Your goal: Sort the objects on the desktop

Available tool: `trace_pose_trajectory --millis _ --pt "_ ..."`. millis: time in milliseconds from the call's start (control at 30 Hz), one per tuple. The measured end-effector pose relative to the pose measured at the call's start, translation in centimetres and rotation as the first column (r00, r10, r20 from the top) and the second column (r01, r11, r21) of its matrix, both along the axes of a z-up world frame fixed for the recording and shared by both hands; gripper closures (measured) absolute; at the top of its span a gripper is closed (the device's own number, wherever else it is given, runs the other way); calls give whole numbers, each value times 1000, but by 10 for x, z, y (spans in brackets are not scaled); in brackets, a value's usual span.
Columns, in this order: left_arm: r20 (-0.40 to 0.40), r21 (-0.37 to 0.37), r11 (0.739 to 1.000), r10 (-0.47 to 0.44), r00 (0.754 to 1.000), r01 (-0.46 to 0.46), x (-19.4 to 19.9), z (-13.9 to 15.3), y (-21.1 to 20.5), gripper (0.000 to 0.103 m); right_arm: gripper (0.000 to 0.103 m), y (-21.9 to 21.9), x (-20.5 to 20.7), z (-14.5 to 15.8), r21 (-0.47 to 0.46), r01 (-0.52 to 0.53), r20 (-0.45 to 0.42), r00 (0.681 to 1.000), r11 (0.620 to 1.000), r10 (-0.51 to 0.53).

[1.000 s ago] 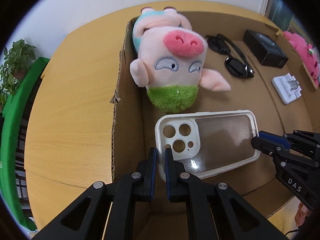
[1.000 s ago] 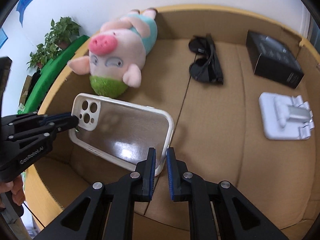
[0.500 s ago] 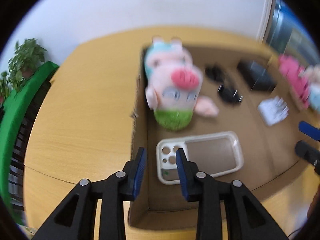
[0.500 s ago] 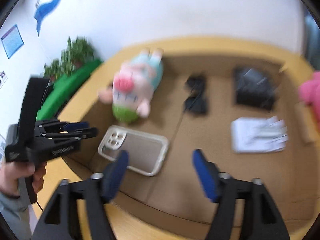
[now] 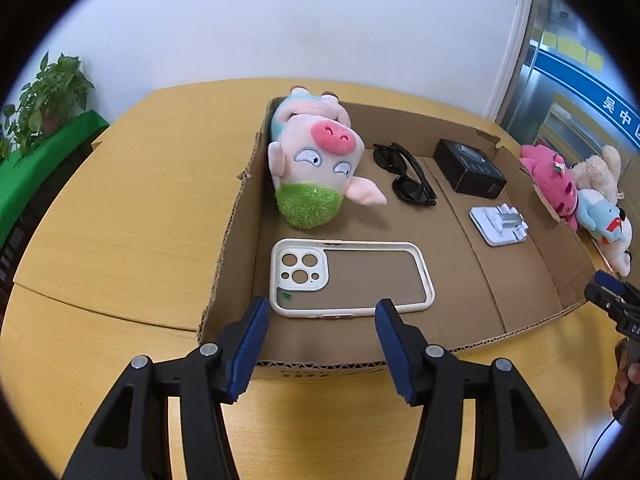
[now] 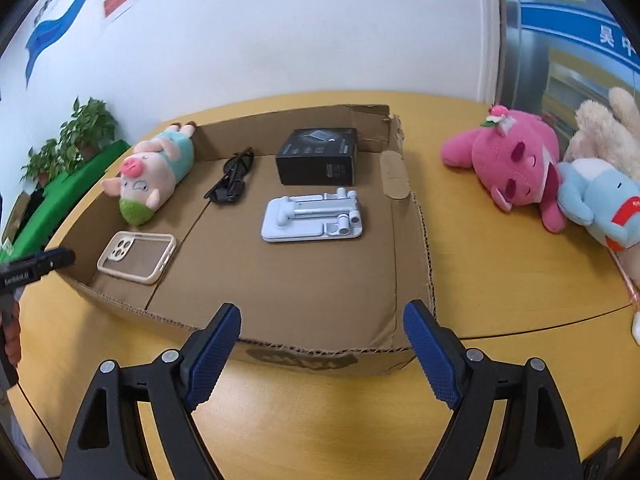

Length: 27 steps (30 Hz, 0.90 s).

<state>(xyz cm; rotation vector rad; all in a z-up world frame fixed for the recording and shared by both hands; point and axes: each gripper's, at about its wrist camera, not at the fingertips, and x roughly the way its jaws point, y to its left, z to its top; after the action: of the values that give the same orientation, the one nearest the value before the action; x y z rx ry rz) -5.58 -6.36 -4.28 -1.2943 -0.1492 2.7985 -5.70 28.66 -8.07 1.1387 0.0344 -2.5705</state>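
A: How does the left gripper [image 5: 320, 336] stand?

B: Its blue-padded jaws are opening with nothing between them. A second ago they were pinched on the near edge of the cream-rimmed clear phone case [image 5: 350, 276]; now that case lies flat on the floor of the shallow brown cardboard tray [image 5: 232, 240], just past the fingertips at twelve o'clock, clear of both pads.

A: And the right gripper [image 6: 322, 344]?

B: Also opening, wide already and empty. It gripped the case's other end before; now it hangs over the tray's near wall, with the case away at ten o'clock in the tray's near-left corner.

A: What else is in the tray?

B: From the left camera, the pink plush pig with a green tuft [image 5: 316, 164] lies at twelve o'clock beyond the case, close to it but apart. The black sunglasses [image 5: 404, 176] are at one o'clock, then the black rectangular box [image 5: 470, 168], with the white folding phone stand [image 5: 498, 224] nearer, at two o'clock.

A: Outside the tray?

B: On the yellow wooden table [image 6: 500, 280], at two o'clock from the right gripper, a magenta plush toy [image 6: 516, 160] lies beside a light-blue plush [image 6: 596, 200] and a beige plush [image 6: 600, 120].
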Motion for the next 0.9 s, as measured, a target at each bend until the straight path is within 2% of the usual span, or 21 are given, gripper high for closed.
trace_pose_trajectory --millis 167,267,333,400,433,567,767,900 --pt "-45 2 1000 24 999 -24 7 6 -7 49 19 0 1 0 5 -2 -9 1000 1000 2" --pt "-111 -48 998 39 993 -44 18 17 -4 48 18 -3 9 7 24 14 -51 999 1000 -13" --pt "-177 -107 993 34 984 -53 28 25 3 40 9 -6 17 13 23 11 -103 995 1000 -8" --pt "-250 -164 984 32 968 -75 38 32 11 24 1 -11 23 17 23 7 -149 989 1000 -3" --pt "-279 -176 981 30 960 -82 42 34 15 24 0 -15 26 18 21 -2 -170 985 1000 6" --pt "-295 -132 989 30 955 -72 42 34 19 24 0 -27 24 17 21 -12 -172 985 1000 16" --pt "-306 -152 986 22 952 -72 46 25 35 24 0 -37 22 5 26 -5 -162 987 1000 9" --pt "-307 -127 990 12 952 -54 47 16 42 24 0 -39 18 -9 49 5 -148 989 999 2"
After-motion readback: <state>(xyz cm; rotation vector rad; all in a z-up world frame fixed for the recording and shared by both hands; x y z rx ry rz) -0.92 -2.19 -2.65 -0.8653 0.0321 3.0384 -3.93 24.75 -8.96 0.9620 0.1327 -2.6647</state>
